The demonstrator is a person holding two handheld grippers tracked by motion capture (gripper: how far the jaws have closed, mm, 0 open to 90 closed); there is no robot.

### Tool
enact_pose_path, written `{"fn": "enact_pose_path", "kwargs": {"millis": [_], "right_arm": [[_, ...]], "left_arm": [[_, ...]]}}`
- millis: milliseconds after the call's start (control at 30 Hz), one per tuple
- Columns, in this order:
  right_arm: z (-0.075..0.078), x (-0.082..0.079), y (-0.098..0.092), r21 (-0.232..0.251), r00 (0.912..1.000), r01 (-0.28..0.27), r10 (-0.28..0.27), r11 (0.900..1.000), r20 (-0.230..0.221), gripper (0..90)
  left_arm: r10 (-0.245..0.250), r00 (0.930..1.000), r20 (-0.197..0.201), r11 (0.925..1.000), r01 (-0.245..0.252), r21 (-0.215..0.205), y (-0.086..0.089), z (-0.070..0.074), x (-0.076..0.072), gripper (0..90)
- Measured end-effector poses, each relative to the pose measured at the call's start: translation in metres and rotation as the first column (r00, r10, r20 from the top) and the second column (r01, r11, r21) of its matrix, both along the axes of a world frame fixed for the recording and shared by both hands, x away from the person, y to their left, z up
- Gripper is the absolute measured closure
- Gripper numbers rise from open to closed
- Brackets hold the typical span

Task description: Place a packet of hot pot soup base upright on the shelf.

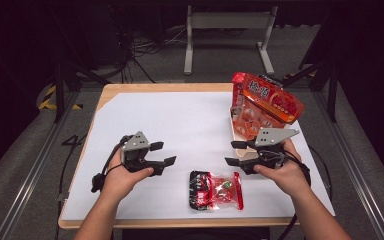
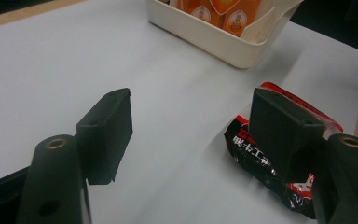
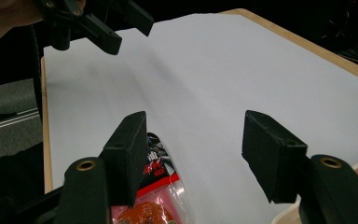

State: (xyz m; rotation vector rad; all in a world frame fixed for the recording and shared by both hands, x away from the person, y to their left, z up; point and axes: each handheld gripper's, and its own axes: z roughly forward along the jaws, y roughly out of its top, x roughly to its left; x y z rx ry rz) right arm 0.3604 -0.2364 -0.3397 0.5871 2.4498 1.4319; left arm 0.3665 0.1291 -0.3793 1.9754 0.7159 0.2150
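Both grippers (image 1: 162, 154) (image 1: 234, 152) gape empty; right jaw half-hides snack packet (image 2: 261, 161).

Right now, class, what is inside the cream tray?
The cream tray holds orange-labelled packets, with a big red bag lying over them. Whatever sits beneath the bag is hidden.

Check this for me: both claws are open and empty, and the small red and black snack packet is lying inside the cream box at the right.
One thing is wrong: the snack packet is not inside the cream box. It lies flat on the white sheet near the front edge, between the two hands, as the high view shows. The rest stands: the left claw and right claw are open and empty.
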Motion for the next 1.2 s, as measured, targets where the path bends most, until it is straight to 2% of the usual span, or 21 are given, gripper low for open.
{"fn": "enact_pose_path", "kwargs": {"millis": [233, 533, 567, 600, 633, 667, 700, 733, 800, 833, 867, 1000, 1033, 1200], "right_arm": [[0.0, -0.001, -0.003, 0.01, 0.9999, 0.01, -0.011, 1.0, 0.008, 40.0], [-0.002, -0.001, -0.004, 0.005, 0.9997, 0.022, -0.022, 1.0, 0.009, 39.3], [-0.003, -0.001, -0.004, 0.004, 0.9997, 0.021, -0.021, 1.0, 0.007, 39.4], [-0.003, -0.001, -0.004, 0.004, 0.9997, 0.021, -0.021, 1.0, 0.007, 39.4], [-0.004, -0.001, -0.004, 0.002, 0.9998, 0.02, -0.02, 1.0, 0.008, 39.3], [-0.004, -0.001, -0.003, 0.002, 0.9998, 0.02, -0.02, 1.0, 0.007, 39.3], [-0.004, -0.001, -0.003, 0.001, 0.9998, 0.02, -0.02, 1.0, 0.007, 39.2], [-0.004, -0.001, -0.003, 0.001, 0.9998, 0.02, -0.02, 1.0, 0.007, 39.2], [-0.004, -0.001, -0.003, 0.001, 0.9998, 0.019, -0.019, 1.0, 0.007, 39.3], [-0.004, -0.001, -0.003, 0.001, 0.9998, 0.019, -0.019, 1.0, 0.007, 39.3], [-0.005, -0.001, -0.003, 0.0, 0.9998, 0.019, -0.019, 1.0, 0.006, 39.3], [-0.006, -0.001, -0.003, -0.004, 0.9998, 0.018, -0.018, 1.0, 0.004, 39.3], [-0.006, -0.001, -0.003, -0.006, 0.9998, 0.018, -0.018, 1.0, 0.004, 39.3], [-0.007, -0.003, -0.002, -0.011, 0.9998, 0.02, -0.02, 1.0, 0.004, 39.0]], "left_arm": [[-0.042, 0.9977, -0.053, 0.9991, 0.042, -0.004, -0.017, -0.015, 0.002, 31.9], [-0.097, 0.9908, -0.094, 0.9942, 0.101, 0.038, -0.037, -0.032, -0.002, 32.7], [-0.115, 0.9872, -0.11, 0.9915, 0.121, 0.048, -0.042, -0.037, -0.002, 33.3], [-0.115, 0.9872, -0.11, 0.9915, 0.121, 0.048, -0.042, -0.037, -0.002, 33.5], [-0.132, 0.9832, -0.126, 0.9885, 0.14, 0.058, -0.047, -0.042, -0.002, 34.3], [-0.132, 0.9832, -0.126, 0.9885, 0.14, 0.058, -0.047, -0.042, -0.002, 34.9], [-0.137, 0.9779, -0.158, 0.987, 0.148, 0.063, -0.051, -0.047, -0.002, 35.6], [-0.137, 0.9779, -0.158, 0.987, 0.148, 0.063, -0.051, -0.047, -0.002, 36.3], [-0.143, 0.9702, -0.196, 0.9853, 0.158, 0.065, -0.054, -0.055, 0.0, 37.8], [-0.143, 0.9702, -0.196, 0.9853, 0.158, 0.065, -0.054, -0.055, 0.0, 38.4], [-0.153, 0.9649, -0.214, 0.9841, 0.168, 0.056, -0.056, -0.058, 0.001, 38.4], [-0.167, 0.9565, -0.239, 0.9816, 0.184, 0.05, -0.061, -0.065, 0.002, 40.8], [-0.177, 0.9526, -0.248, 0.9792, 0.196, 0.054, -0.063, -0.067, 0.002, 42.1], [-0.193, 0.9441, -0.267, 0.9747, 0.216, 0.059, -0.066, -0.07, 0.002, 47.1]]}}
